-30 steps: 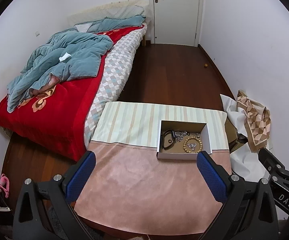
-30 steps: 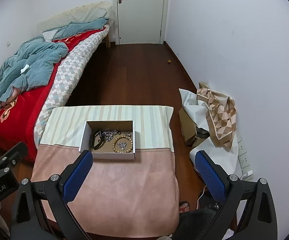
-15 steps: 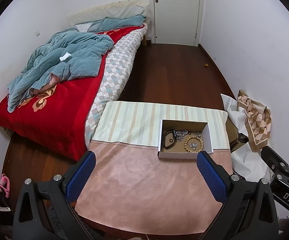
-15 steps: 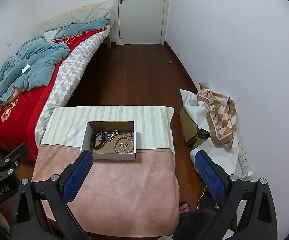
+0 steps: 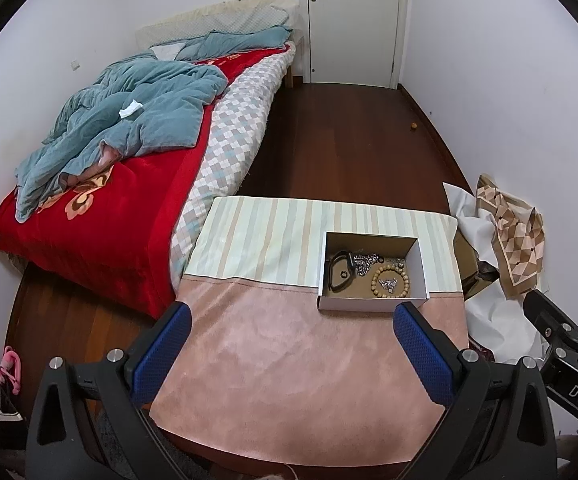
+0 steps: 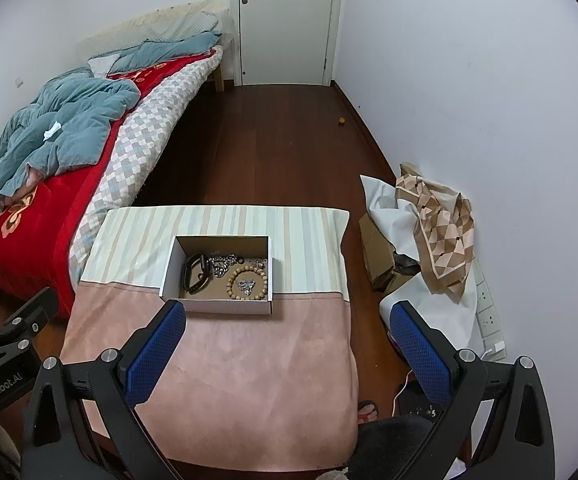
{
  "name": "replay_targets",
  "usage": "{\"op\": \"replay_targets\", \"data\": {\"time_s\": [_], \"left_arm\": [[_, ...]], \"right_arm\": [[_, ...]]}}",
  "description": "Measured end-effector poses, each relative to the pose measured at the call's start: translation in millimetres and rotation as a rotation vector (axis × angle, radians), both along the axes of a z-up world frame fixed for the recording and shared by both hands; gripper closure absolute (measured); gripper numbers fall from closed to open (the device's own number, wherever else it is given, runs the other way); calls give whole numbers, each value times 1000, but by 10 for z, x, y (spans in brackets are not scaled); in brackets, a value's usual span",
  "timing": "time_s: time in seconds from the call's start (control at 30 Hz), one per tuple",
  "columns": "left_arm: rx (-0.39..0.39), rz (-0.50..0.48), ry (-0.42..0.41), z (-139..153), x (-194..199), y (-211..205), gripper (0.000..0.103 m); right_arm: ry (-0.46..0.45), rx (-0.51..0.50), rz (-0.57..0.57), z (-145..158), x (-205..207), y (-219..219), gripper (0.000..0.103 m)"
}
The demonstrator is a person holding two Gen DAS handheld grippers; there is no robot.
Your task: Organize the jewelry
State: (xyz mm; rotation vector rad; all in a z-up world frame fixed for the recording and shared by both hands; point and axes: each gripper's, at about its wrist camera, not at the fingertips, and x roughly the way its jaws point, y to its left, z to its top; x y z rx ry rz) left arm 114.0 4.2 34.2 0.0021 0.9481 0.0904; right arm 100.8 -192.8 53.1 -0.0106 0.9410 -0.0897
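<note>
A white cardboard box (image 5: pixel 371 303) (image 6: pixel 217 306) stands on the cloth-covered table (image 5: pixel 289 360) (image 6: pixel 229 368). In it lie a black band (image 5: pixel 339 274) (image 6: pixel 197 274), a silver chain (image 5: pixel 365 262) (image 6: pixel 221 264) and a wooden bead bracelet (image 5: pixel 390 280) (image 6: pixel 247 284) with a small silver piece inside its ring. My left gripper (image 5: pixel 291 354) is open and empty, held high above the table's near half. My right gripper (image 6: pixel 289 354) is open and empty, also high above the near half. Both are well short of the box.
A bed (image 5: pixel 101 200) with a red cover and a blue quilt lies to the left. White and patterned wrapping paper (image 6: pixel 433 224) is piled by the right wall beside a brown carton (image 6: pixel 377 252). Wooden floor runs to a closed door (image 6: pixel 287 20).
Both grippers have drifted slightly; the box sits a little lower in both views. Nothing was taken hold of or let go.
</note>
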Motion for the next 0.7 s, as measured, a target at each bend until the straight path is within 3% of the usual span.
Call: {"op": "replay_targets", "data": {"time_s": [0.7], "left_arm": [[2, -2, 3, -22, -25, -6, 0]], "right_arm": [[4, -5, 0, -12, -8, -15, 0]]}}
